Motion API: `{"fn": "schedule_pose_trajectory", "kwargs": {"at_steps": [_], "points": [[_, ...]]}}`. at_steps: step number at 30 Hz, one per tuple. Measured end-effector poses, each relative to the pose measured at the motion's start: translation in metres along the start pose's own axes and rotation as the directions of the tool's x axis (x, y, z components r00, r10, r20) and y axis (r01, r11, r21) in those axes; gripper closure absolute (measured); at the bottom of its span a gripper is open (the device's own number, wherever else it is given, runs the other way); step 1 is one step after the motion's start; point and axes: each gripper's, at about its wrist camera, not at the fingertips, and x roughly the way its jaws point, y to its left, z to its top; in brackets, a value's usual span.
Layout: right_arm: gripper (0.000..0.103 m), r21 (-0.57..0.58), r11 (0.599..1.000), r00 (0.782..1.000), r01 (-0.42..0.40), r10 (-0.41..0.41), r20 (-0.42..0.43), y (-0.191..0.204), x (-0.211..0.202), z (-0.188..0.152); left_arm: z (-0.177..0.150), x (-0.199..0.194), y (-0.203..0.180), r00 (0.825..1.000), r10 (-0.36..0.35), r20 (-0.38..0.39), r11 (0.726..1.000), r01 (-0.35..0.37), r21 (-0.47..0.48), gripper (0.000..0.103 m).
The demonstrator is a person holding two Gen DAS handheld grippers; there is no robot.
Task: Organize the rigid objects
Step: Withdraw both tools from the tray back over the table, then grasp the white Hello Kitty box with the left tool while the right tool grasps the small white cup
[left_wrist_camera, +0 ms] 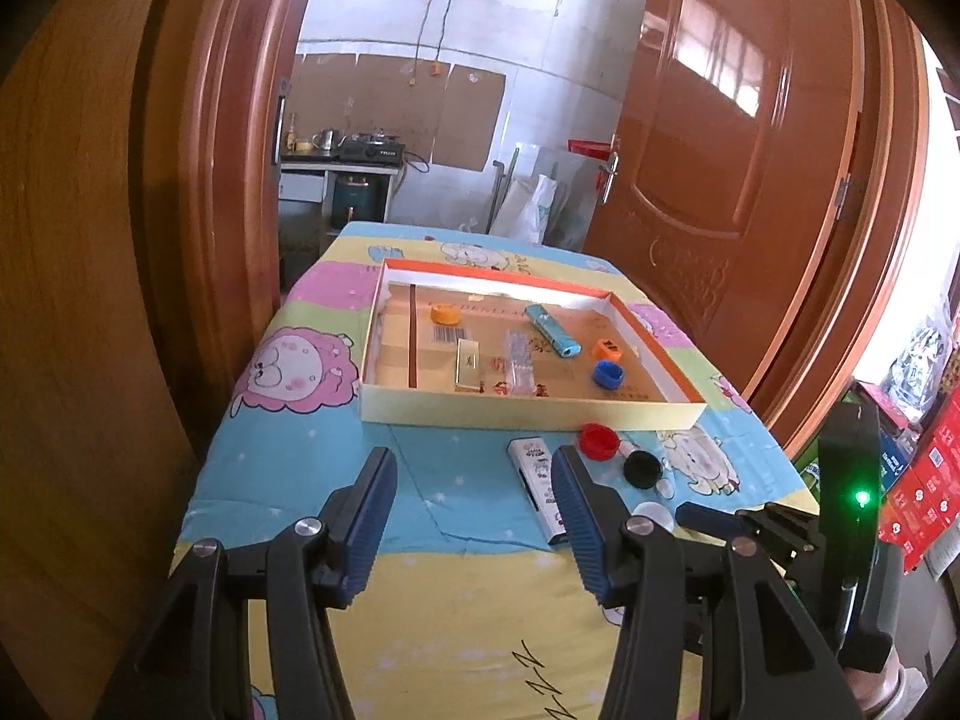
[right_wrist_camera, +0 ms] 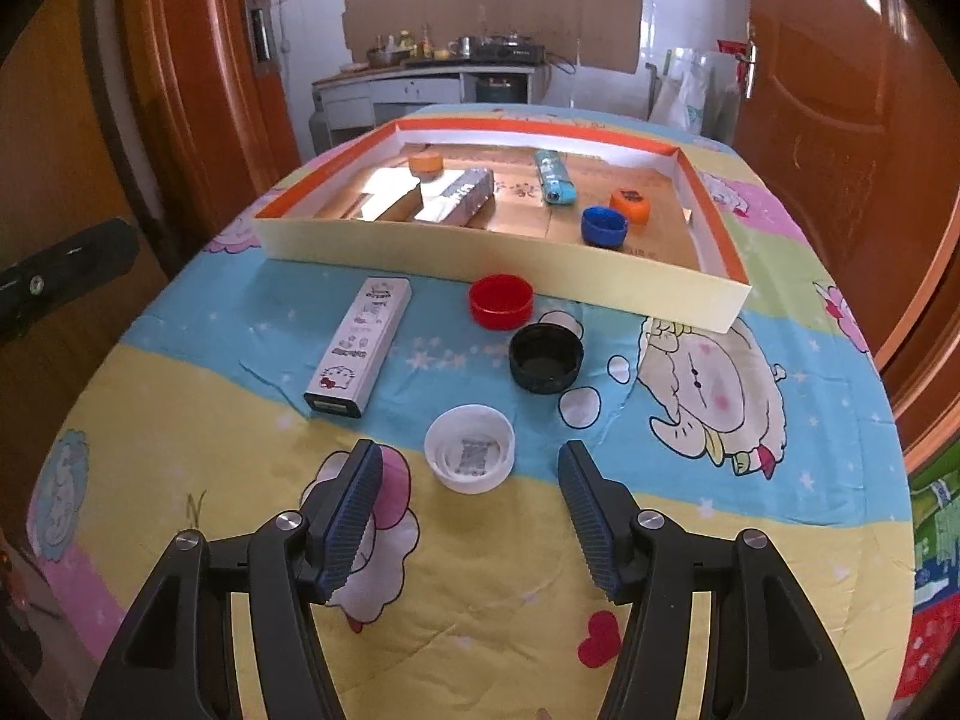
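With the right claw [right_wrist_camera: 468, 480] spread wide and empty just short of the white cap [right_wrist_camera: 469, 456] on the table [right_wrist_camera: 180, 480], it should straddle the rim squarely before closing, then carry it to the tray [right_wrist_camera: 480, 249].

Tablecloth [left_wrist_camera: 510, 666], near edge: "Z Z Z" in black letters.
Tray [left_wrist_camera: 528, 405] floor, far part: faint "GOLDEN LAN…", cut off.
White box [right_wrist_camera: 359, 343]: cartoon-cat print; small wording unreadable.
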Motion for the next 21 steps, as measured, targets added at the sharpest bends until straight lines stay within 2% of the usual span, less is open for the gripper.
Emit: {"fn": "schedule_pose_trajectory", "kwargs": {"at_steps": [3, 8, 15, 18, 21], "points": [[0.070, -0.010, 1.000, 1.000, 0.013, -0.013, -0.018, 0.003, 0.005, 0.002, -0.001, 0.005, -0.001, 1.000, 0.003, -0.016, 1.000, -0.003, 0.006, 0.050], [0.072, -0.029, 1.000, 1.000, 0.005, -0.005, 0.001, 0.007, 0.001, -0.002, -0.003, 0.023, -0.014, 0.998, 0.007, -0.068, 0.999, -0.004, 0.036, 0.050], [0.072, 0.024, 1.000, 0.999, 0.009, -0.010, 0.041, -0.010, -0.017, -0.021, -0.006, 0.061, -0.049, 0.987, 0.039, -0.158, 0.993, -0.021, 0.114, 0.050], [0.072, 0.048, 0.999, 0.999, -0.011, 0.009, 0.050, -0.023, -0.024, -0.029, -0.008, 0.073, -0.057, 0.983, 0.039, -0.179, 0.993, -0.019, 0.117, 0.050], [0.071, 0.088, 0.994, 0.996, -0.058, 0.052, 0.069, -0.036, -0.028, -0.034, -0.007, 0.085, -0.065, 0.979, 0.069, -0.191, 0.991, -0.046, 0.122, 0.050]]}}
